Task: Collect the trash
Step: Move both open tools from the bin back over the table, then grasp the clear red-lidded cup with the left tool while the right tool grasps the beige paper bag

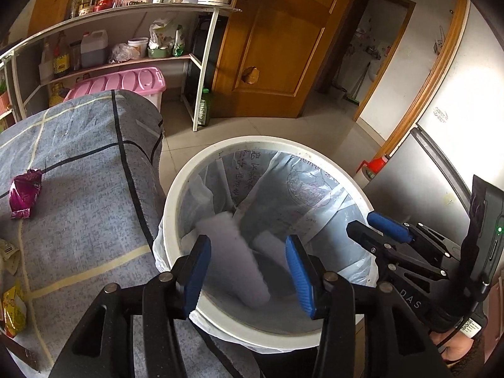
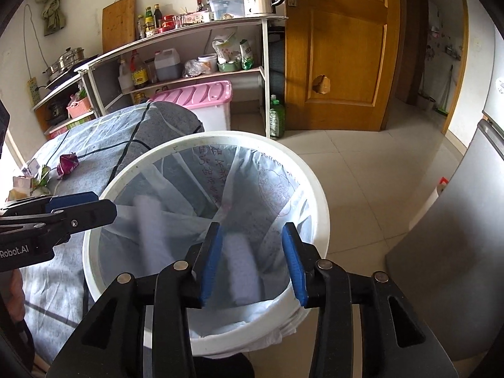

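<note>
Kitchen floor holds your lined white bin [image 2: 201, 340]; two pale, light-looking tubes [image 1: 234, 252] blur inside it. Both tools, left [image 1: 249, 271] and right [image 2: 252, 261], hang apart, empty. A crinkly, soft purple wrapper [image 1: 25, 193] waits on the bed [image 1: 78, 220]; pinch its edge.

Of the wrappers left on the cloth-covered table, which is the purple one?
The crumpled purple wrapper lying alone mid-cloth; the others at the table edge are yellow and pale.
</note>
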Demonstrator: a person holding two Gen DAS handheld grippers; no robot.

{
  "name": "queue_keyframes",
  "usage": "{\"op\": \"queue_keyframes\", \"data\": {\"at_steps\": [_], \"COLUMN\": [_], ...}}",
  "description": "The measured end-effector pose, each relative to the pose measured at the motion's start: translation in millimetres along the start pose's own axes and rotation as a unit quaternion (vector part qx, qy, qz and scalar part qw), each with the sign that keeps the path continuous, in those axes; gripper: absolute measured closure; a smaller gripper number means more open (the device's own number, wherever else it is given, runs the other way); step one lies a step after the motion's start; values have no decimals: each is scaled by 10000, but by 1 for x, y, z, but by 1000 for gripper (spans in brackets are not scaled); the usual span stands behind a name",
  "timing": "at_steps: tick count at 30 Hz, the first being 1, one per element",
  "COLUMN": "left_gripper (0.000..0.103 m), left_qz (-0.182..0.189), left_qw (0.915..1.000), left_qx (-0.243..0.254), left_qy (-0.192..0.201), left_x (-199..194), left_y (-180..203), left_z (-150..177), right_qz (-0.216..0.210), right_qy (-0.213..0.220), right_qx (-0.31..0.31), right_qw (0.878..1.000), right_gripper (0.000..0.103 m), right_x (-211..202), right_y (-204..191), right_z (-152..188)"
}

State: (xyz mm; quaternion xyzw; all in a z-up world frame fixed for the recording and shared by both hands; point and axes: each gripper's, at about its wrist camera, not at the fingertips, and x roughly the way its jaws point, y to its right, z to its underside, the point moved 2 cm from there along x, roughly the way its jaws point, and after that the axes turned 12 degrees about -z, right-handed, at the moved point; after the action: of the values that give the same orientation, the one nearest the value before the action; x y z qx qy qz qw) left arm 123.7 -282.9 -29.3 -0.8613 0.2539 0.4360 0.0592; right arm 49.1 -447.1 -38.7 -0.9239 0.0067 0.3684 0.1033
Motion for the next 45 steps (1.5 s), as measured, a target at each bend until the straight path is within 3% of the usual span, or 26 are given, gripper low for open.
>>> {"op": "queue_keyframes", "data": {"at_steps": [10, 17, 23, 31, 41, 45], "left_gripper": [53, 52, 49, 47, 45, 43], "left_qz": [-286, -598, -1111, -1832, -2274, -2433], "left_qw": [9987, 9941, 9852, 9661, 9473, 9407], "left_qx": [-298, -653, -1008, -1562, -2096, -2239], "left_qy": [312, 633, 833, 937, 836, 753], "left_x": [-35, -71, -98, -128, -143, -142], "left_y": [-37, -79, -132, -214, -294, -318], "left_z": [9, 20, 37, 62, 96, 107], "right_qz": [-270, -791, -1369, -2041, -2592, -2802], "right_qy": [260, 411, 370, 146, -308, -356], "right_qx": [-38, -237, -489, -973, -1509, -1665], "right_qw": [9993, 9957, 9887, 9740, 9535, 9447], "right_gripper": [63, 62, 62, 62, 57, 44], "right_x": [-9, -9, 3, 30, 69, 78], "right_y": [-29, -75, -126, -202, -278, -296], "right_z": [-5, -12, -14, -15, -7, -7]}}
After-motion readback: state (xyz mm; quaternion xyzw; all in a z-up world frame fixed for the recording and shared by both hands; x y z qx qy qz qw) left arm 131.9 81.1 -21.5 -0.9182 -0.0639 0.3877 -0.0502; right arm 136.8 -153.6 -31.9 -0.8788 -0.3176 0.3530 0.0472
